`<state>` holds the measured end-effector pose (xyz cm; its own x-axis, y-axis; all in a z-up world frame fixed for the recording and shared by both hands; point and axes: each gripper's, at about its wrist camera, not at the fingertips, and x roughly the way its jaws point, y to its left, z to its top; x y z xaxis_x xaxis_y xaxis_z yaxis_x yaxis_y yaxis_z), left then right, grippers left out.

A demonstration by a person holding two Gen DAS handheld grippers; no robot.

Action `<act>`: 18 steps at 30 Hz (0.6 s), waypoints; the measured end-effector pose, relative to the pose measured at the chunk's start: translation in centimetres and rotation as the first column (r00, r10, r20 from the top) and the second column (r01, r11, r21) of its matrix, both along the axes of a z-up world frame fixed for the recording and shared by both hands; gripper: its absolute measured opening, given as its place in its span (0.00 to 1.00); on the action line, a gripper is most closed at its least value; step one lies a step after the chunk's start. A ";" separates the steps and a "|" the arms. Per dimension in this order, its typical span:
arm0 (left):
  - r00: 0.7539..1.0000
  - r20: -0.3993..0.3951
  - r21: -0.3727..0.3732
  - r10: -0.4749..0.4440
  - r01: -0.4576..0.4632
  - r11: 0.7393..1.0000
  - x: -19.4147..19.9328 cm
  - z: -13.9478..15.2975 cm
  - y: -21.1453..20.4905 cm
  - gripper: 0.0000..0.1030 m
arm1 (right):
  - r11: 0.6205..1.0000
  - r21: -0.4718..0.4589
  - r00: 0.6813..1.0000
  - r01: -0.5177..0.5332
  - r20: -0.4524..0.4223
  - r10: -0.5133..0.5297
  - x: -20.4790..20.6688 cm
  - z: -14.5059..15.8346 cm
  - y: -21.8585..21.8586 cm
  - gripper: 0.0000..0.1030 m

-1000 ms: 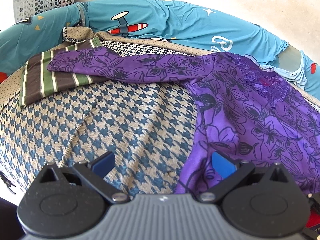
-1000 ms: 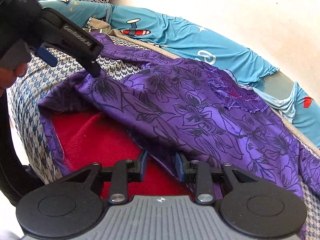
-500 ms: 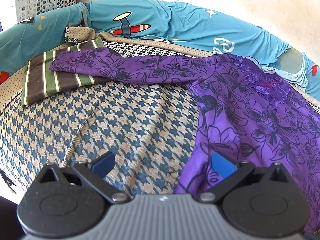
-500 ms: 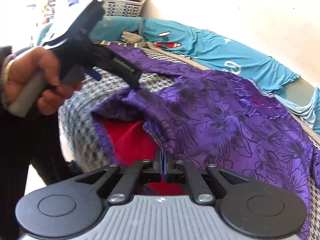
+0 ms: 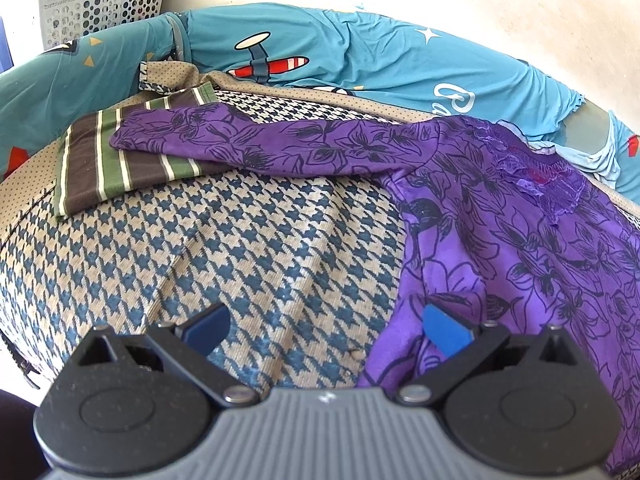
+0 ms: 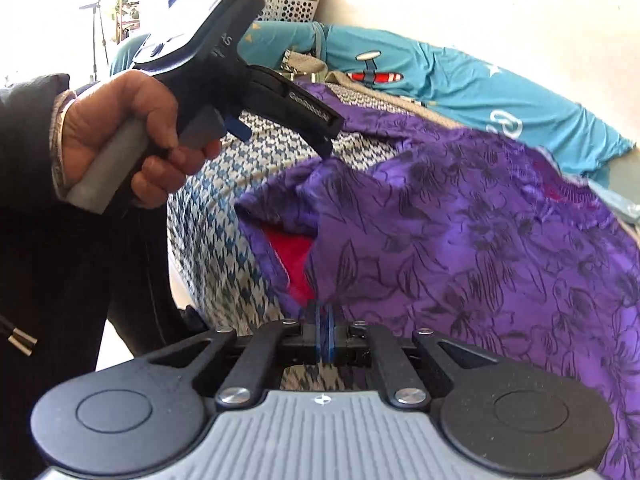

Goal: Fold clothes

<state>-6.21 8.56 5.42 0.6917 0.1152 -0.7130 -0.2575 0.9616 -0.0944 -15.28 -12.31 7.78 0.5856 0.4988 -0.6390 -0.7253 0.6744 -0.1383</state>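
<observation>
A purple flower-print top (image 5: 520,248) lies spread on the houndstooth bed cover (image 5: 248,256), one sleeve stretched left over a folded striped garment (image 5: 100,168). My left gripper (image 5: 326,326) hangs open over the top's lower left hem, its right pad (image 5: 444,330) over the cloth, nothing pinched. In the right wrist view my right gripper (image 6: 325,334) is shut on the hem of the purple top (image 6: 460,240) and lifts it, baring red lining (image 6: 290,256) underneath. The left gripper (image 6: 280,116), held by a hand (image 6: 128,140), hovers above the same hem.
Teal printed bedding (image 5: 360,56) is bunched along the far side of the bed against the wall. A white laundry basket (image 5: 100,4) stands at the back left. The bed's near edge drops off at the lower left, where the person's dark clothing (image 6: 80,280) stands.
My right gripper closed on the purple top's hem and drew it up and back, so the hem now stands lifted. The left gripper stayed in place, open.
</observation>
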 end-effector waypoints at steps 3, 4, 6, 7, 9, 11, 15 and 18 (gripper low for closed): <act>1.000 0.003 -0.004 0.004 -0.004 1.000 -0.1 0.1 0.2 1.00 | 0.999 0.027 0.999 -0.032 -0.001 0.032 0.3 0.0 1.5 0.04; 1.000 0.002 -0.006 0.005 -0.005 1.000 -0.1 0.1 0.2 1.00 | 0.999 0.031 0.999 -0.042 0.001 0.042 0.4 -0.1 2.0 0.04; 1.000 0.004 -0.011 0.006 -0.006 1.000 -0.1 0.1 0.3 1.00 | 0.998 0.021 0.998 -0.058 0.026 0.058 0.7 -0.3 3.1 0.04; 1.000 0.006 -0.013 0.006 -0.006 1.000 -0.2 0.1 0.4 1.00 | 0.998 0.011 0.997 -0.066 0.040 0.065 0.8 -0.5 3.6 0.04; 1.000 0.007 -0.017 0.006 -0.006 1.000 -0.2 0.2 0.4 1.00 | 0.997 -0.008 0.995 -0.075 0.062 0.075 1.1 -0.8 4.5 0.04; 1.000 0.009 -0.021 0.005 -0.004 1.000 -0.3 0.2 0.5 1.00 | 0.996 -0.022 0.993 -0.086 0.081 0.088 1.4 -1.0 5.2 0.08; 1.000 0.014 -0.030 0.003 -0.003 1.000 -0.4 0.4 0.6 1.00 | 0.994 -0.056 0.989 -0.095 0.107 0.100 2.5 -1.5 6.3 0.21; 1.000 0.017 -0.042 0.008 -0.007 0.999 -0.4 0.5 0.8 1.00 | 0.990 -0.095 0.983 -0.101 0.143 0.114 3.0 -2.0 7.1 0.24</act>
<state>-6.65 9.35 5.90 0.7031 0.0905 -0.7053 -0.2627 0.9548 -0.1394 -12.30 -5.24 5.78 0.6229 0.5098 -0.5934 -0.7599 0.5744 -0.3043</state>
